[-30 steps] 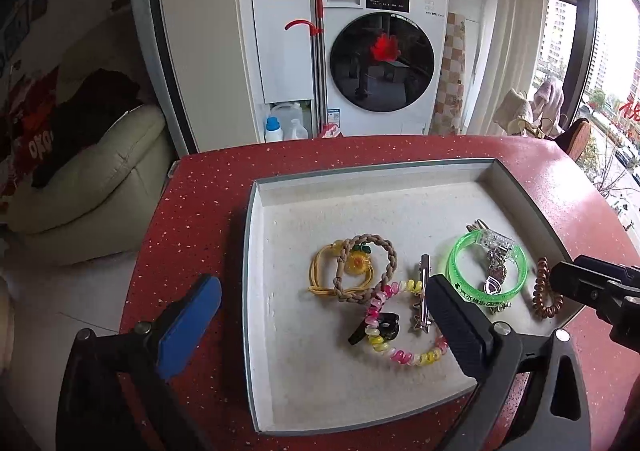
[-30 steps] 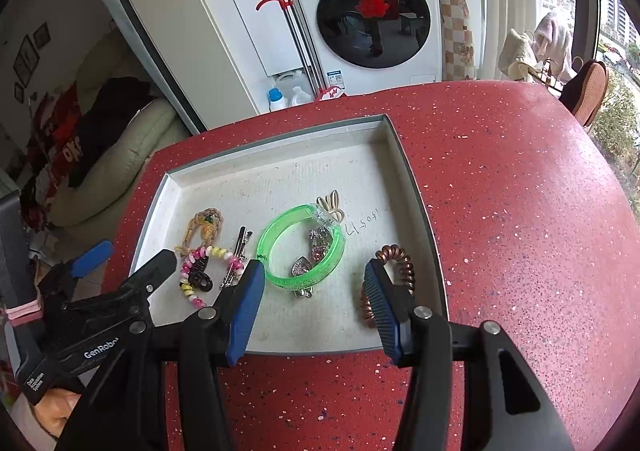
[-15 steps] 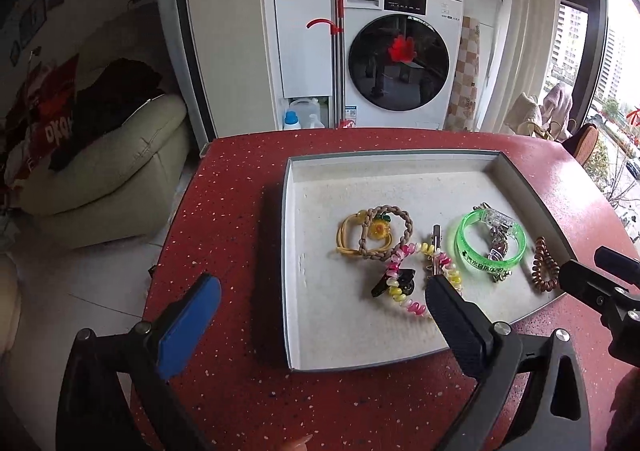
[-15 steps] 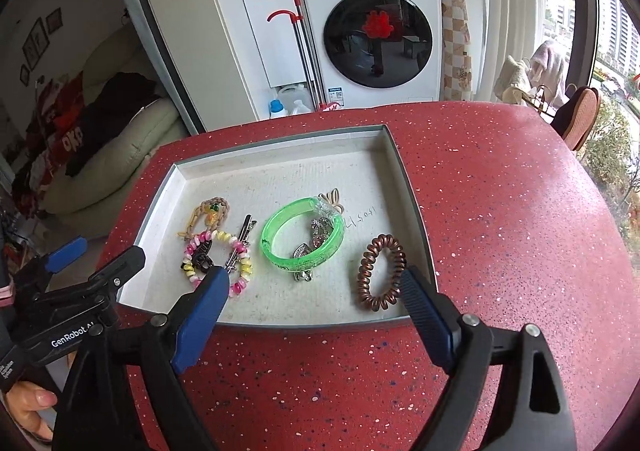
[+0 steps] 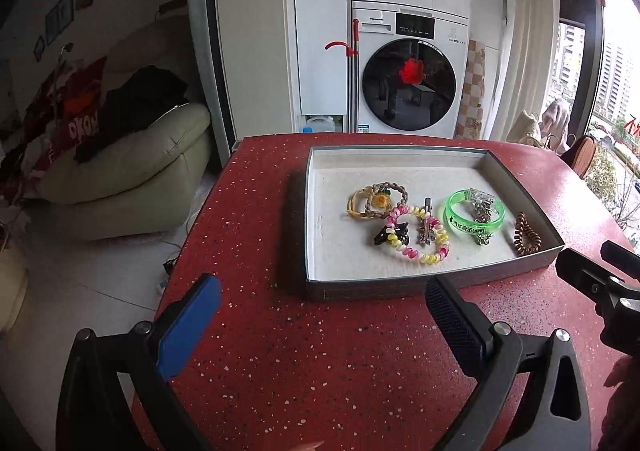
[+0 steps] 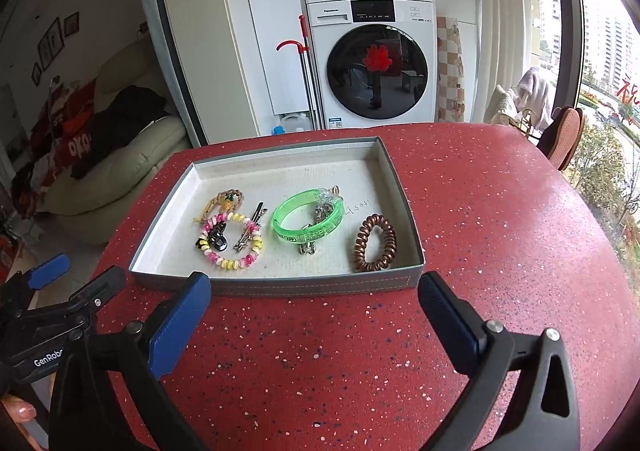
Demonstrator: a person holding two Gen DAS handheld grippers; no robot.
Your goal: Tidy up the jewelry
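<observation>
Your green bracelet (image 6: pixel 308 217) hides part of the metal charms (image 6: pixel 318 211); its printed lettering is too small to read.

Green bangle (image 6: pixel 308 219), brown coil tie (image 6: pixel 375 242) and beaded bracelet (image 6: pixel 233 246) lie flat in the grey tray (image 6: pixel 280 286).

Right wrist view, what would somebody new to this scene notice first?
Probably the bright green bangle, lying in the middle of the shallow grey tray on the speckled red table. Beside it lie a copper spiral hair tie near the tray's right wall and a pink-and-yellow bead bracelet to the left. Both tools, right tool and left tool, hang open short of the tray.
</observation>
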